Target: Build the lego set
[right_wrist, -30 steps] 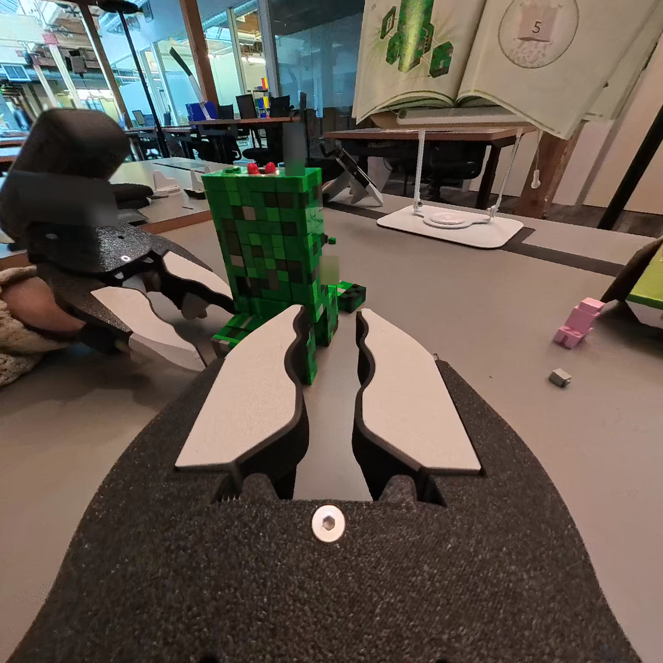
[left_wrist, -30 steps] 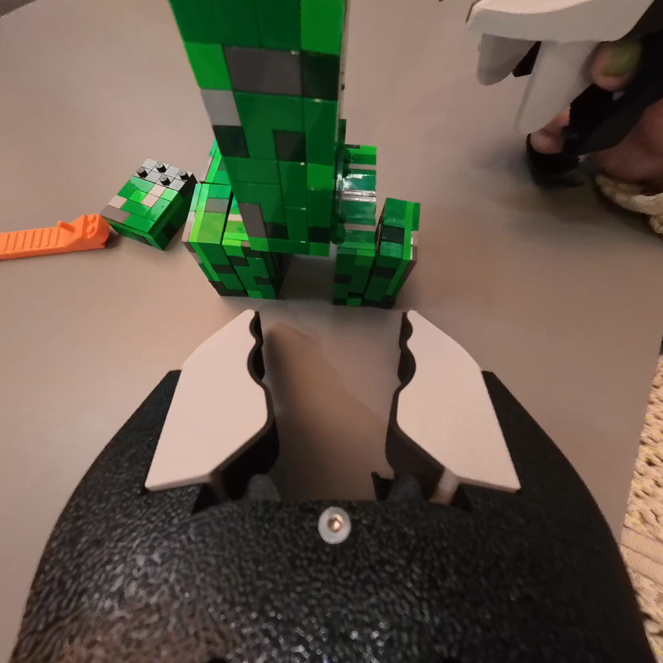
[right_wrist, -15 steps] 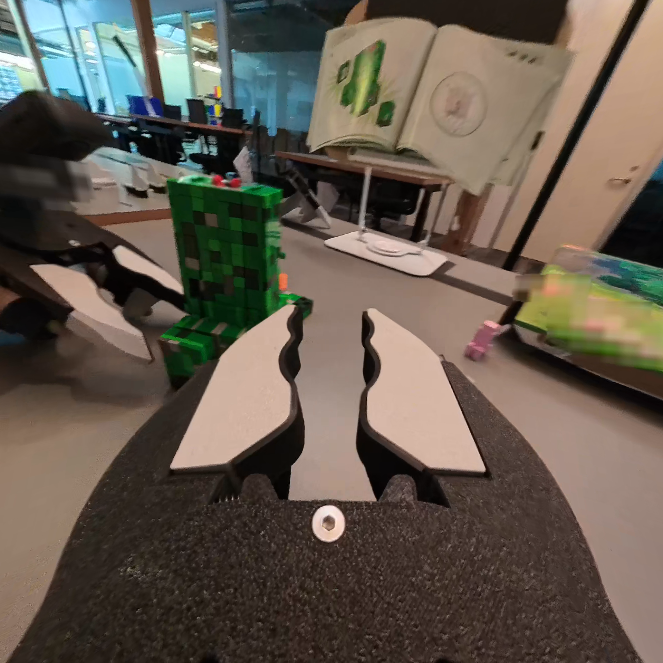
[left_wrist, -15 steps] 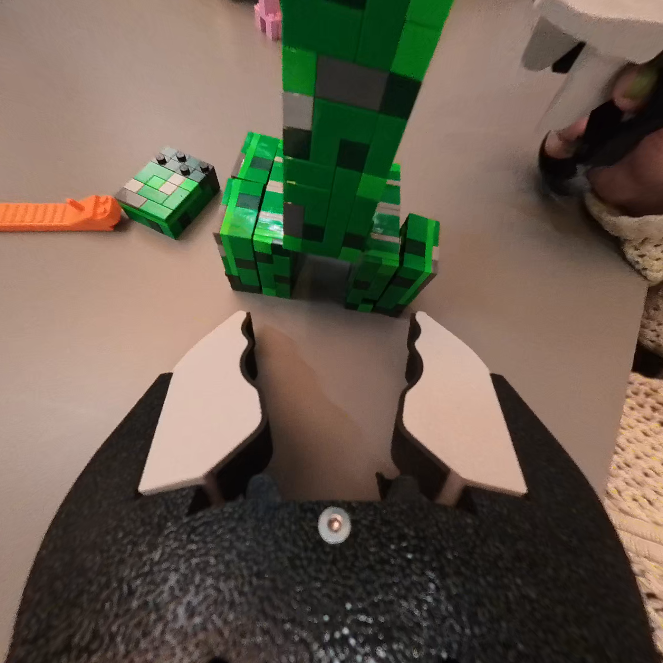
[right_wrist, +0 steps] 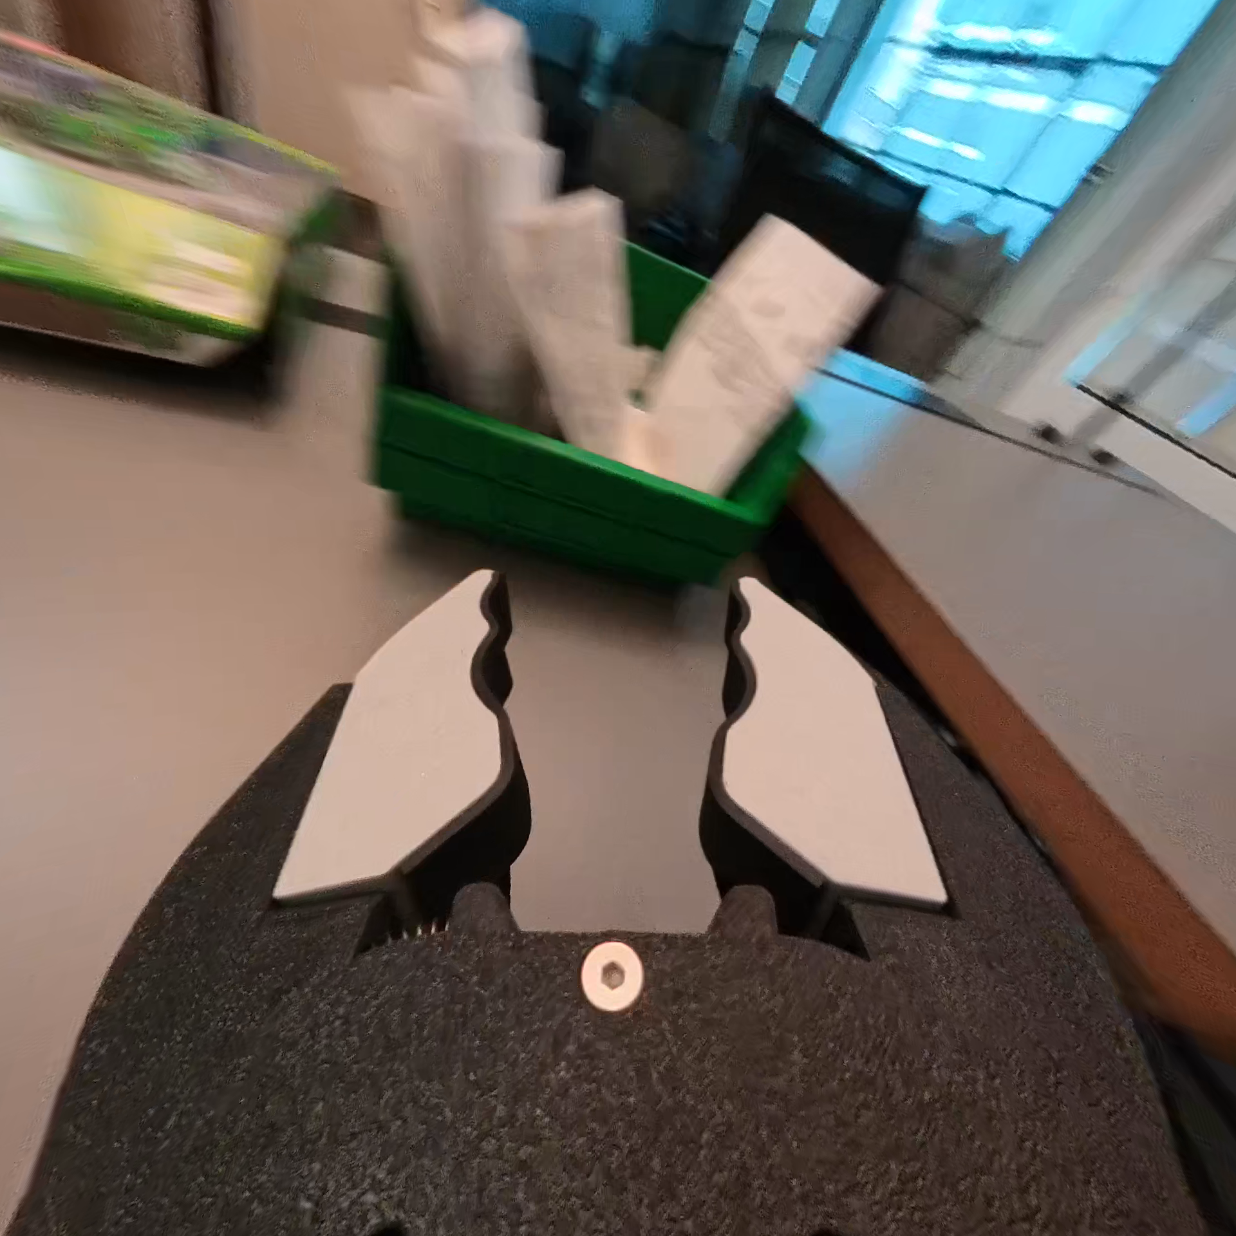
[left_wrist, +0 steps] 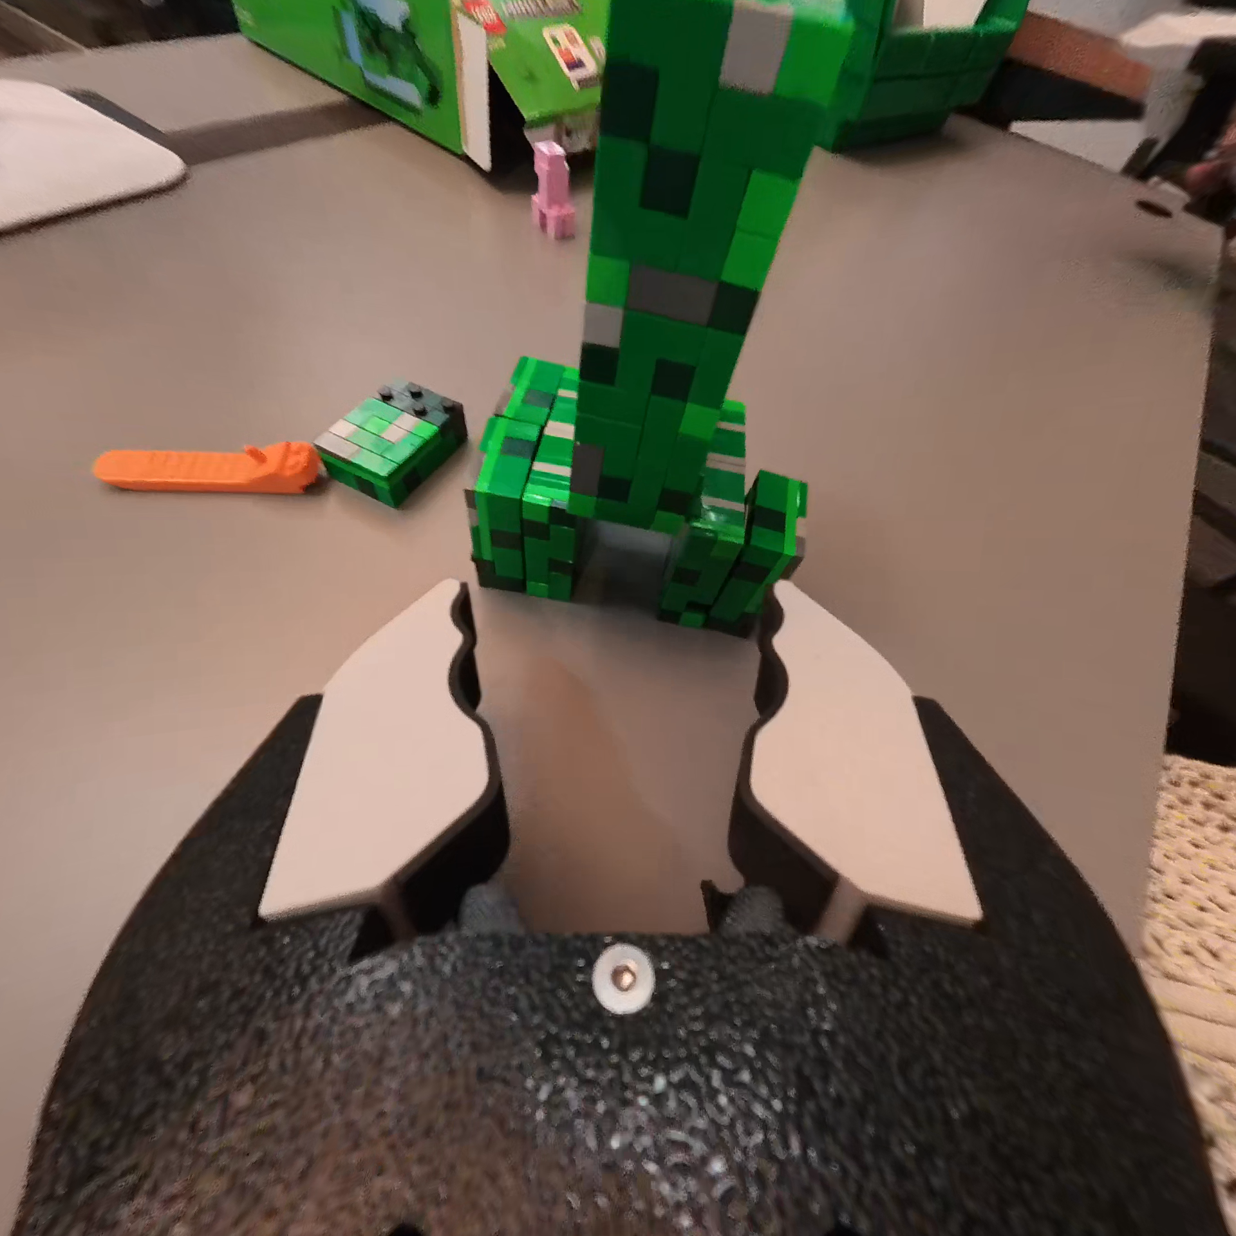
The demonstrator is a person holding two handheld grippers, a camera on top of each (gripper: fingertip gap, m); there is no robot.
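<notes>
Left gripper [left_wrist: 619, 602]: jaws spread wide, nothing between them; it hangs low over the grey table [left_wrist: 267, 321], its fingertips just short of the feet of the green lego figure [left_wrist: 662, 374].
Green lego figure: stands upright on the table straight ahead of the left gripper; a tall narrow body of green, dark green and grey squares rises from blocky feet, and its top runs out of the picture.
Loose green block [left_wrist: 391, 441]: lies flat on the table just left of the figure's feet, black studs on its far edge.
Orange tool [left_wrist: 200, 470]: lies flat, left of the loose block, its thick end touching or nearly touching that block.
Pink lego piece [left_wrist: 553, 190]: small, stands on the table beyond the figure, well apart from it.
Green box [left_wrist: 415, 60]: behind the pink piece, at the far edge of the table.
Right gripper [right_wrist: 619, 585]: jaws apart and empty, held over bare table; the view is heavily blurred.
Green bin [right_wrist: 568, 488]: just beyond the right gripper's fingertips, holding white bags or sheets [right_wrist: 535, 267] that stand up out of it; blur hides what they are.
Blurred green box [right_wrist: 134, 221]: left of the bin, on the table.
</notes>
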